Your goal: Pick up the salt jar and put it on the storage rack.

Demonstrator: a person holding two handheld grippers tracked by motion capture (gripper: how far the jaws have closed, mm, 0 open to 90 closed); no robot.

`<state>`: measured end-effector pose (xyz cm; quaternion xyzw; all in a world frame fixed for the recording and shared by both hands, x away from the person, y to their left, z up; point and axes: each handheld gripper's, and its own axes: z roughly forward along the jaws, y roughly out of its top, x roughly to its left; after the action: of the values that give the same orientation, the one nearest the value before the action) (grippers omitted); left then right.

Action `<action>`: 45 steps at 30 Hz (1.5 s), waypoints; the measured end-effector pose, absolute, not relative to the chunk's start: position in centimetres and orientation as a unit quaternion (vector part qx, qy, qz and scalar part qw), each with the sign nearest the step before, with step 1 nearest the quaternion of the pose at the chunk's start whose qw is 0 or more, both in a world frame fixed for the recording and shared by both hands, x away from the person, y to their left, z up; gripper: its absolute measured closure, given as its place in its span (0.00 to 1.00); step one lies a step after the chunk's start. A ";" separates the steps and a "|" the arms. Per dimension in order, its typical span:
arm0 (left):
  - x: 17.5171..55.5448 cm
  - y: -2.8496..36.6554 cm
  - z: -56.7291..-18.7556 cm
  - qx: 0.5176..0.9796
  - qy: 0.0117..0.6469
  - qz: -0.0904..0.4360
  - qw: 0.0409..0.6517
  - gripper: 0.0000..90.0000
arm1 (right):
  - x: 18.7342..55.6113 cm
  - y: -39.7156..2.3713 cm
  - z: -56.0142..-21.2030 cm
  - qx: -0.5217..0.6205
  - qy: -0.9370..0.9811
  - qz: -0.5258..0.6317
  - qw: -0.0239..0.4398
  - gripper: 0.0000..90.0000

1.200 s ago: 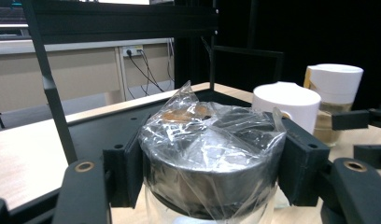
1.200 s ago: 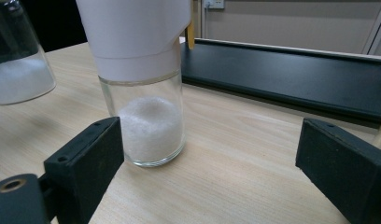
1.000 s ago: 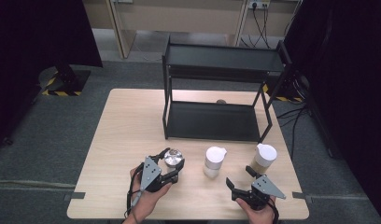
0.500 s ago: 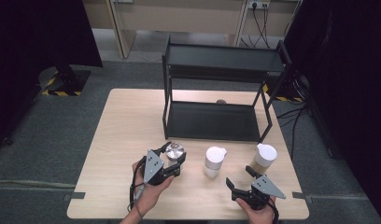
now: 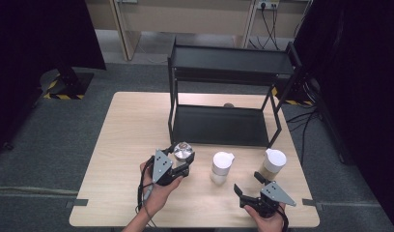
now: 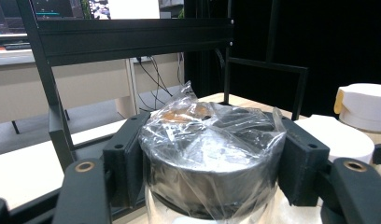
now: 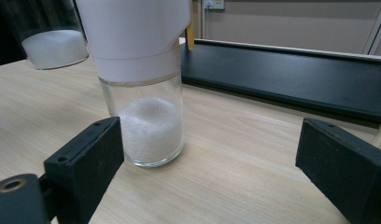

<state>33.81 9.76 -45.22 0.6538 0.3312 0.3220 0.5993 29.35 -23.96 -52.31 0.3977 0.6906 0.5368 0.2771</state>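
A glass jar with a black lid wrapped in clear film is clamped at the lid between the jaws of my left gripper, at the table's front left of centre. To its right stands a white-lidded jar holding white powder. A third jar with a white lid and tan contents stands further right. Near the front edge, my right gripper is open, its jaws wide apart and pointing at the white-powder jar without touching it.
A black two-level shelf rack stands at the back of the wooden table, its lower tray just behind the jars. A small round object lies behind the tray. Dark curtains hang on both sides.
My left gripper has carried the film-wrapped jar a little away from the front edge toward the shelf and slightly upward. The right gripper and the other two jars have stayed put.
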 end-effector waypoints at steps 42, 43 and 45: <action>38.3 8.8 -43.1 0.643 0.350 0.329 0.596 0.39 | 29.3 -24.0 -52.3 0.395 0.691 0.538 0.278 0.09; 38.3 8.8 -43.1 0.643 0.351 0.330 0.596 0.39 | 29.3 -24.0 -52.3 0.395 0.691 0.538 0.278 0.09; 38.4 8.6 -43.0 0.642 0.351 0.330 0.596 0.39 | 29.3 -24.0 -52.3 0.396 0.691 0.538 0.278 0.09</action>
<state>38.44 8.64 -43.02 0.6423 0.3511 0.3300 0.5960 29.31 -23.97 -52.31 0.3958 0.6906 0.5379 0.2777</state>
